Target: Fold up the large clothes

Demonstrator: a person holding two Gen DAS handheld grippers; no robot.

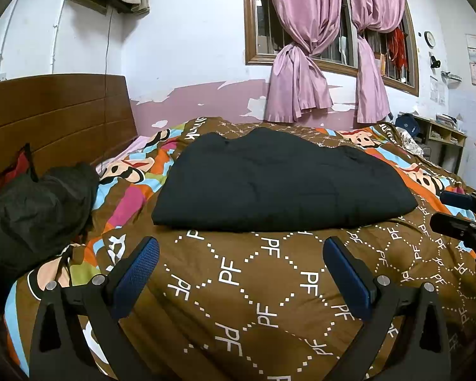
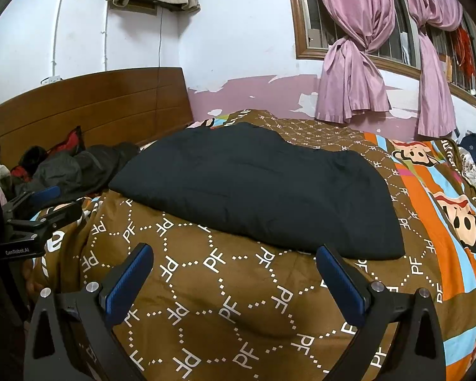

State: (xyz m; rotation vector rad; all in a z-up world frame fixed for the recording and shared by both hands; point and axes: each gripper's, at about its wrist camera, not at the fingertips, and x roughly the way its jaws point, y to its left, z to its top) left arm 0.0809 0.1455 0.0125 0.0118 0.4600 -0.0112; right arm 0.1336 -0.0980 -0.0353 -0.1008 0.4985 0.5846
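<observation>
A large black padded garment (image 1: 276,184) (image 2: 257,187) lies folded flat on the brown patterned bedspread (image 1: 254,285) (image 2: 206,301). My left gripper (image 1: 241,250) hovers open above the bedspread, short of the garment's near edge, nothing between its blue pads. My right gripper (image 2: 234,254) is open too, its right fingertip (image 2: 325,254) just short of the garment's near right corner. In the left wrist view the right gripper (image 1: 453,209) shows at the right edge. The left gripper (image 2: 54,203) appears at the left edge of the right wrist view.
A heap of dark clothes (image 1: 38,209) (image 2: 76,168) with something red lies by the wooden headboard (image 1: 57,114) (image 2: 95,108). Pink curtains (image 1: 304,47) hang at the window beyond the bed. A low shelf (image 1: 441,139) stands at the far right.
</observation>
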